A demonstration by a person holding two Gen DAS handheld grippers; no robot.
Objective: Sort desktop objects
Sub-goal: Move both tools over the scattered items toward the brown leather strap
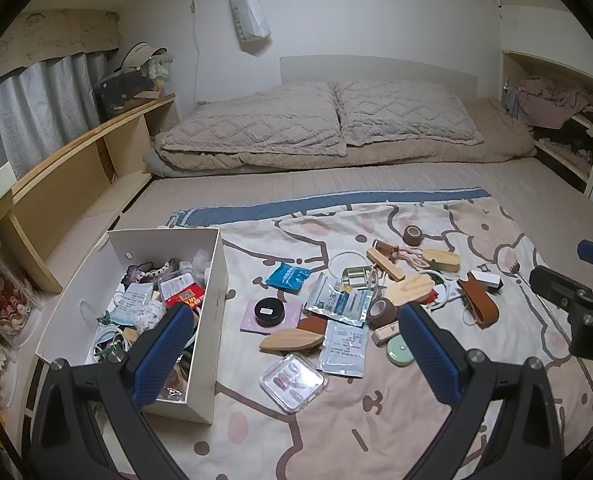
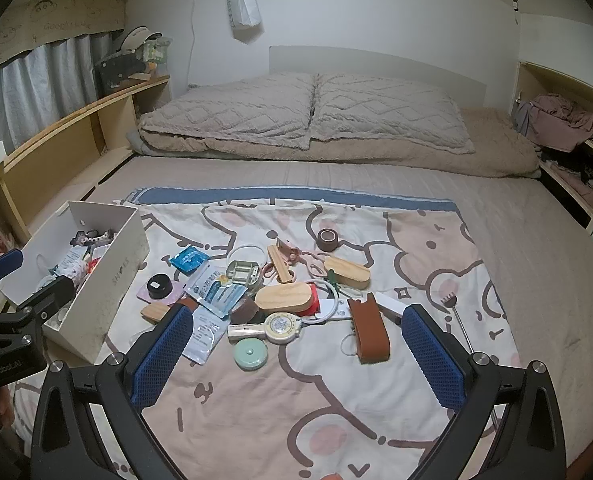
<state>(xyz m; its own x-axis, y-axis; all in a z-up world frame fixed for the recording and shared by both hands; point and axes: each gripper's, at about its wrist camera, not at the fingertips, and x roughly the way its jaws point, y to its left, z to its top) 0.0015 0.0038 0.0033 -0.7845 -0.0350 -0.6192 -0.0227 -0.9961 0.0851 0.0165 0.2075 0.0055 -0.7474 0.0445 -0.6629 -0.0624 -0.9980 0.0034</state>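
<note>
A white shoebox (image 1: 212, 304) (image 2: 124, 256) with several small items in it stands at the left of a cartoon-print cloth on the bed. A pile of loose items lies to its right: a black round tin (image 1: 269, 311) (image 2: 158, 285), a clear nail case (image 1: 292, 382), a white sachet (image 1: 344, 348), a mint round case (image 1: 399, 353) (image 2: 250, 354), a brown leather pouch (image 1: 478, 298) (image 2: 370, 332), wooden blocks and tape rolls. My left gripper (image 1: 292, 360) is open and empty, low beside the box. My right gripper (image 2: 298, 354) is open and empty over the pile's near edge.
Pillows (image 1: 316, 120) and a folded duvet lie at the head of the bed. A wooden shelf (image 1: 76, 160) runs along the left wall. An open closet (image 1: 556, 120) is at the right. A metal back scratcher (image 2: 458, 320) lies on the cloth's right side.
</note>
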